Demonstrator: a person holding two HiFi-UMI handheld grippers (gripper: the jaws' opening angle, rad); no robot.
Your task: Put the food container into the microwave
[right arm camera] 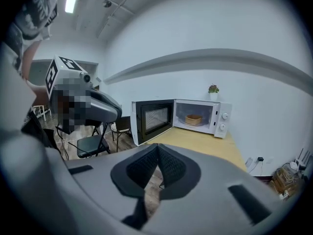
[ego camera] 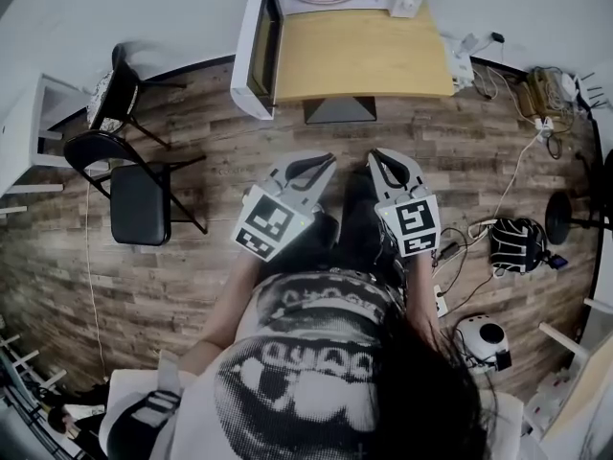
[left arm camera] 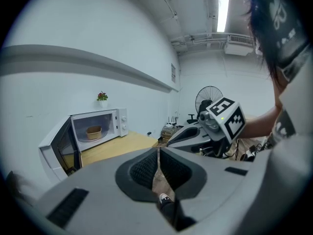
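food container (right arm camera: 193,119): inside microwave (right arm camera: 223,117), door (right arm camera: 152,119) open, on table (ego camera: 364,56); left gripper (left arm camera: 159,151) and right gripper (right arm camera: 157,148): jaws together, empty

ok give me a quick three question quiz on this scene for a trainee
1. True or false: the microwave door is open.
2. What sits inside the microwave?
3. Fill in: the left gripper and the right gripper both have their fingers ____, with nothing between them.

Key:
1. True.
2. The food container.
3. Shut.
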